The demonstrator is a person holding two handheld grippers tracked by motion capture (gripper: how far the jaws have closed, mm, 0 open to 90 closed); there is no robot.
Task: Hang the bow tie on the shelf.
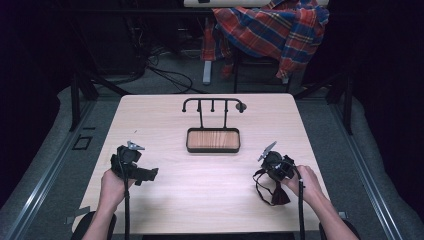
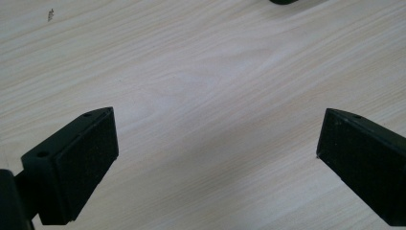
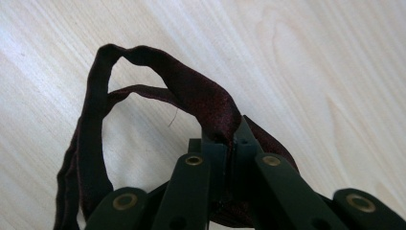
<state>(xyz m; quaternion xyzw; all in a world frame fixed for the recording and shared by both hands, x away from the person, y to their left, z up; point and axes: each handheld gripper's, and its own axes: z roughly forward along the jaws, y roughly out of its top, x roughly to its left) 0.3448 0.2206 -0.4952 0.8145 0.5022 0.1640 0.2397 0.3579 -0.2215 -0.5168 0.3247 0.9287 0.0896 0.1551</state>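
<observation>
Dark ribbon point(image 3: 191, 93) pinched in right gripper point(image 3: 230, 143), left gripper point(image 2: 215, 158) wide over table point(image 2: 201, 72)

A: What sort of place?

B: Looks like a lab or recording setup, not a home. Dark room w/ black surrounds, one lit wooden table point(image 1: 210, 185) in the middle.

A: Anything else?

B: Metal frame rails point(image 1: 47, 170) on both sides, loose cables point(image 1: 170, 75) on the grey floor behind, plaid shirt point(image 1: 272, 27) thrown over a chair at the back.
</observation>
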